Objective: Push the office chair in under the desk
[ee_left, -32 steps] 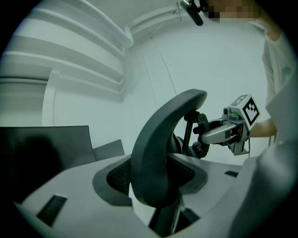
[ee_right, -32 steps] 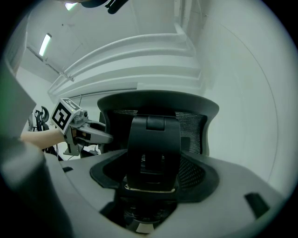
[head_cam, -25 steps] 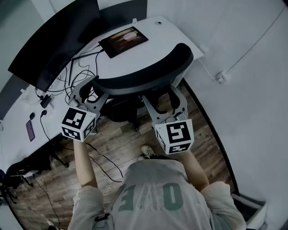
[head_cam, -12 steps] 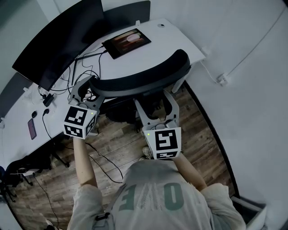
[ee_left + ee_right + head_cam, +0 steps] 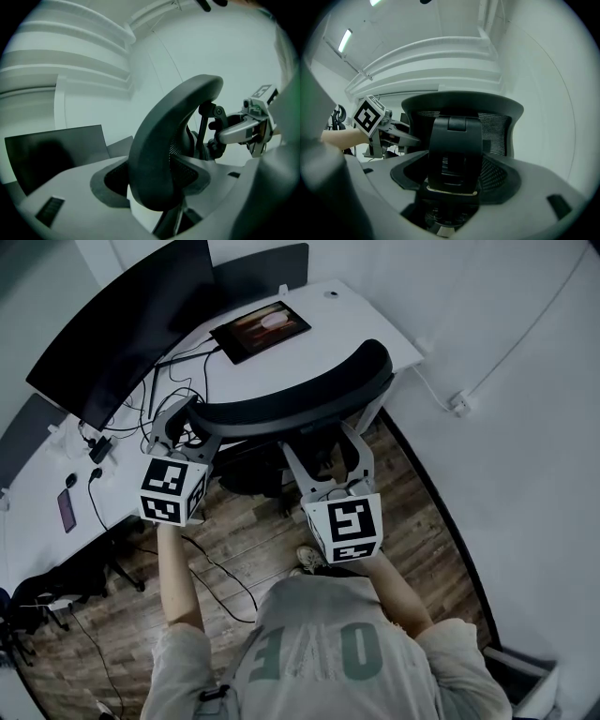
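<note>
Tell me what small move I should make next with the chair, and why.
Probably draw the left gripper straight back off the office chair. Its jaws have just been opening and stand wide around the backrest edge without pressing, and the backrest already sits at the desk edge, so the push looks finished. The right gripper, open around the chair's spine, could follow.

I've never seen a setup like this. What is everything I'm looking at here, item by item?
Desk: one, white, curved, top of the head view.
Monitor: one, black, on the desk's left.
Tablet: one, dark, screen lit, on the desk beyond the chair.
Office chair: one, black, at the desk's near edge.
Cables: several, black, on desk and floor.
Wall socket: one, white, right wall.
Floor: brown wood planks.
Left gripper: grey; jaws have just been opening, chair back's edge between them.
Right gripper: grey; jaws apart, chair's back support between them.
Person: grey shirt, bottom.
</note>
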Demonstrator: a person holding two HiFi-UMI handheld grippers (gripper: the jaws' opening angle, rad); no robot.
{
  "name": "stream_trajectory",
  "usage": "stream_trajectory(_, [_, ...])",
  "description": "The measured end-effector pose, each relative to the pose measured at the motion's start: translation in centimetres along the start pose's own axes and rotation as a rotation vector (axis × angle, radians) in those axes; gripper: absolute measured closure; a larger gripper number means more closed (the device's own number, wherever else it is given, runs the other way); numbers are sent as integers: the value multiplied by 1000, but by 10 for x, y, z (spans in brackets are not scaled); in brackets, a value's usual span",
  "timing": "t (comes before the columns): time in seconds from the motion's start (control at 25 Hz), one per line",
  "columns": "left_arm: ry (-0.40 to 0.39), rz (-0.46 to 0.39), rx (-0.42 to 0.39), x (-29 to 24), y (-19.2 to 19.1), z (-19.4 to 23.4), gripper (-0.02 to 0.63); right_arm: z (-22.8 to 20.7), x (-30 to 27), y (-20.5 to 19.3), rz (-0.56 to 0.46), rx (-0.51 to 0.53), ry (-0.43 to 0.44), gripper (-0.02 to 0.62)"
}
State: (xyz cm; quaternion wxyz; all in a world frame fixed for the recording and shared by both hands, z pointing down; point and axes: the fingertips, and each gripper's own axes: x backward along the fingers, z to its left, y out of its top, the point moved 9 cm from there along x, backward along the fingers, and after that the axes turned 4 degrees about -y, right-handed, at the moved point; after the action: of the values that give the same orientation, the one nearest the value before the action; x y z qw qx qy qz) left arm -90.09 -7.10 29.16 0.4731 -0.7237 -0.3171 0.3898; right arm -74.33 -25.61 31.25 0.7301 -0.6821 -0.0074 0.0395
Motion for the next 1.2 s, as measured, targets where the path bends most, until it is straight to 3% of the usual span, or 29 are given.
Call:
stream_trajectory(0.24, [31,-13,36,4,1,-8,345,-4,7,2,40,11,9,291])
stream_trajectory(0.44, [51,-178,109,32,21,-15,345,-7,34,46,-91,59,28,291])
stream_trajectory(0.52, [56,-217,83,45,34,-27,346,-12,44,58,-128,60,21,293])
stream_trajectory(0.72, [87,-230,-120,60,70,-68,348,-24,68,83,-214,63,4,295])
stream_trajectory(0.88, [11,-321,-69,71,93,-94,350,-25,77,95,-254,74,-15,299])
stream_trajectory(0.96, [10,-346,-64,77,100,-105,404,-25,82,96,-260,76,-31,376])
stream_trajectory(1.04, [55,-329,-103,80,103,-114,568,-23,87,95,-261,92,-40,521])
stream_trajectory(1.12, [65,-278,-177,80,102,-124,589,-19,91,92,-254,111,-35,549])
stream_trajectory(1.2, [42,-269,-183,78,98,-136,589,-14,93,87,-230,92,-22,560])
